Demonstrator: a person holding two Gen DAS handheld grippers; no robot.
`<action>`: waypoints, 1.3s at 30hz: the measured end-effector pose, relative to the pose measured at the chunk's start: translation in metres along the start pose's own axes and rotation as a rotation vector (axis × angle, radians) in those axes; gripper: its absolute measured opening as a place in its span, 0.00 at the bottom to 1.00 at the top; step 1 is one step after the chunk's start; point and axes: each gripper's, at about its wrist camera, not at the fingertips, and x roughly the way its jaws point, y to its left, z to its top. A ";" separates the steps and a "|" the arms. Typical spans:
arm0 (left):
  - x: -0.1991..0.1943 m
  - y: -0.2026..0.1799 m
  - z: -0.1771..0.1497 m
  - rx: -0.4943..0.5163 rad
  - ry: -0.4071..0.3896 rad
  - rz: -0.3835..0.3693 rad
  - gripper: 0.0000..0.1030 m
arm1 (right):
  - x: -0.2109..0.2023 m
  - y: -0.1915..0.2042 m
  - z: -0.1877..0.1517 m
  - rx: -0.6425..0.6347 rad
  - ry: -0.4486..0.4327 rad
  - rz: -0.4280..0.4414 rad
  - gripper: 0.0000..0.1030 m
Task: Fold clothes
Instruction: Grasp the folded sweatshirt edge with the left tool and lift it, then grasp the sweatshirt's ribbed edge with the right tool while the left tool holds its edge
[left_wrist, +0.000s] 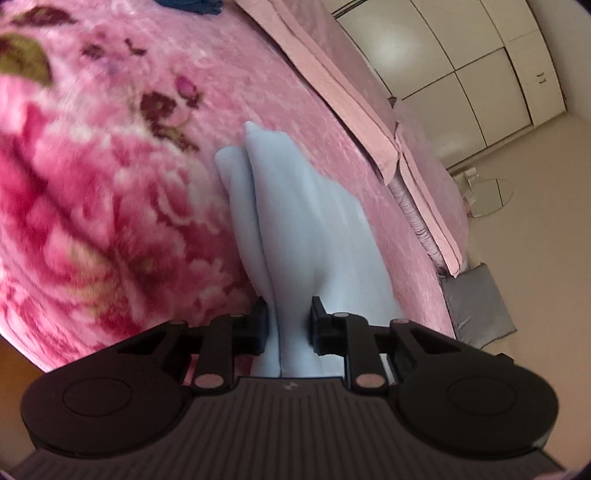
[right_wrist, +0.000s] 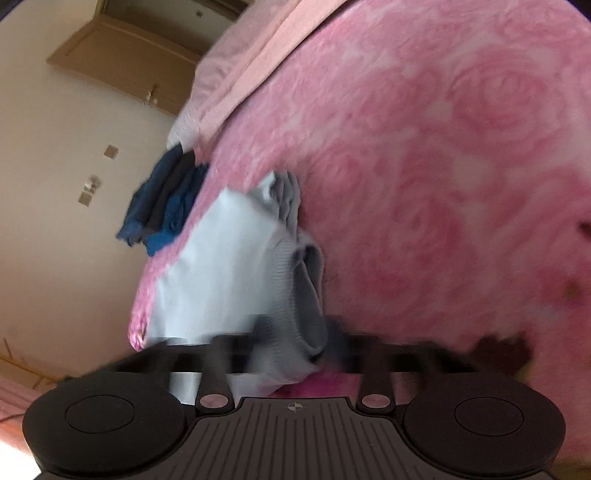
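**Both grippers on one pale blue garment at the bed's edge**

A bed (left_wrist: 110, 184) fills both views, covered by a pink blanket (right_wrist: 443, 166) with a rose pattern. Beyond its edge lie a bare beige floor (left_wrist: 535, 229) and a wall of pale cupboard doors (left_wrist: 461, 74) in the left wrist view; the right wrist view shows a cream wall and one wooden door (right_wrist: 125, 62). A grey cushion (left_wrist: 476, 302) rests on the floor against the bed.

One light blue garment (left_wrist: 295, 229) is the piece being handled. The left gripper (left_wrist: 288, 325) is clenched on a bunched fold of it, cloth pressed between both fingers, the rest trailing forward over the blanket. In the right wrist view the garment (right_wrist: 229, 266) lies right at the blanket's edge, its ribbed hem curling open. The right gripper (right_wrist: 295, 347) is blurred; the hem sits between its fingers, but whether they pinch it I cannot tell.

One heap of dark blue clothes (right_wrist: 166, 206) sits further along the same edge, just beside the garment. The blanket's wide middle lies open.
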 end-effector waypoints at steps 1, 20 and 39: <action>-0.003 0.001 0.003 0.012 -0.005 0.009 0.17 | 0.002 0.002 -0.002 0.000 0.009 0.002 0.22; 0.005 0.033 0.046 -0.017 0.024 -0.025 0.40 | 0.009 0.013 0.038 -0.088 0.032 0.056 0.60; 0.037 0.041 0.053 0.034 0.079 -0.117 0.42 | 0.082 0.008 0.045 -0.073 0.182 0.182 0.39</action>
